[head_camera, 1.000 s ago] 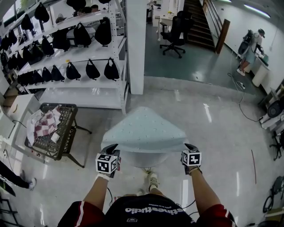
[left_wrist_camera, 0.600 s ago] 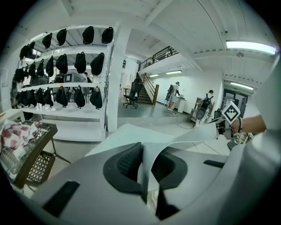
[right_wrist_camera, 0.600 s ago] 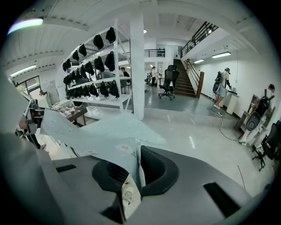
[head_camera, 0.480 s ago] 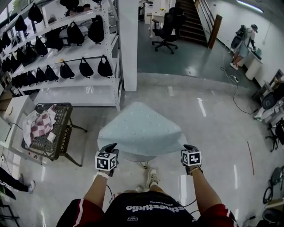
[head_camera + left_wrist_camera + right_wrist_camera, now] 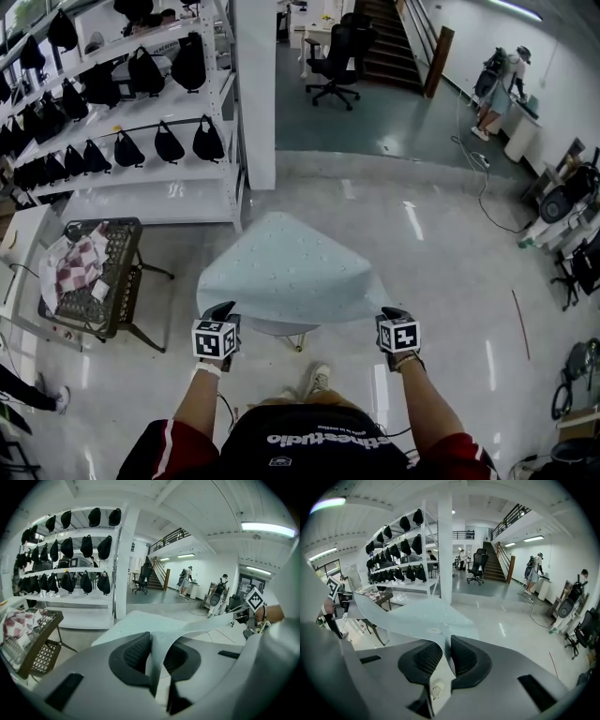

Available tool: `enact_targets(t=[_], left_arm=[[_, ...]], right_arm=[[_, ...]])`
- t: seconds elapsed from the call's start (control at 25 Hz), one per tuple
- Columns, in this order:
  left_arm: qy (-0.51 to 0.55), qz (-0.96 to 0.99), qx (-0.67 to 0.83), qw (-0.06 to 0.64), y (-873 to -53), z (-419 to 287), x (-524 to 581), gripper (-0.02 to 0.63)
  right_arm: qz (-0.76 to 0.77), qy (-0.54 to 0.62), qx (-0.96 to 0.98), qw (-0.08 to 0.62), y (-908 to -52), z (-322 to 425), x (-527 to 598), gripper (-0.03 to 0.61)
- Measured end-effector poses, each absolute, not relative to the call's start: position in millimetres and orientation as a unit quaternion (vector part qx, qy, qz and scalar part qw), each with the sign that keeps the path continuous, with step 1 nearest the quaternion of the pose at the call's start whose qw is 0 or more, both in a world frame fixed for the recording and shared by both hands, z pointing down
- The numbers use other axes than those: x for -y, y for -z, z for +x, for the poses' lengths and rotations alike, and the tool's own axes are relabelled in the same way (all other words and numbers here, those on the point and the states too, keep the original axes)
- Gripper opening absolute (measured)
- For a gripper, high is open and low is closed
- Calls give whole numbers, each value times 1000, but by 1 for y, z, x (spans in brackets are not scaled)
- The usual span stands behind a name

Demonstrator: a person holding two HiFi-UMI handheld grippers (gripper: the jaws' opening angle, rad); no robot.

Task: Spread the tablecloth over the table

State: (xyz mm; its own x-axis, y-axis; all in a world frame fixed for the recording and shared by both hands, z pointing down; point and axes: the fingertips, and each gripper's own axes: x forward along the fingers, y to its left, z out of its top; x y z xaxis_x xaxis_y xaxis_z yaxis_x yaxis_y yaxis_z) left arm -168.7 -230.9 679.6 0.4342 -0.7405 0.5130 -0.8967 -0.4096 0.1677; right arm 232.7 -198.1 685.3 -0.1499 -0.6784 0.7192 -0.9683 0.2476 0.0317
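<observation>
Two tablecloth (image 5: 281,272) corners sit between jaws: the right hand-held gripper (image 5: 393,315) pinches one; the left hand-held gripper (image 5: 223,311) has just been opening, its pads seemingly loose around the cloth.

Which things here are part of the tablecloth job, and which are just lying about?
Job: tablecloth, table beneath it, left gripper (jaws just opening, cloth between them), right gripper gripping the cloth.
Lying about: wire basket, shelves of black bags, office chair.
</observation>
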Motion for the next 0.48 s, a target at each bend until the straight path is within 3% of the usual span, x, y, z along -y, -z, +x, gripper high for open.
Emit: enact_targets(t=[0.2, 0.4, 0.48], left_arm=[[-207, 815, 490, 231, -689, -169, 218, 76], [-225, 805, 493, 242, -694, -177, 206, 172], [-235, 801, 497, 237, -697, -180, 199, 178]], right_arm=[[555, -231, 727, 333, -688, 232, 196, 48], [541, -237, 734, 334, -685, 232, 200, 29], [543, -241, 734, 329, -685, 232, 200, 29]])
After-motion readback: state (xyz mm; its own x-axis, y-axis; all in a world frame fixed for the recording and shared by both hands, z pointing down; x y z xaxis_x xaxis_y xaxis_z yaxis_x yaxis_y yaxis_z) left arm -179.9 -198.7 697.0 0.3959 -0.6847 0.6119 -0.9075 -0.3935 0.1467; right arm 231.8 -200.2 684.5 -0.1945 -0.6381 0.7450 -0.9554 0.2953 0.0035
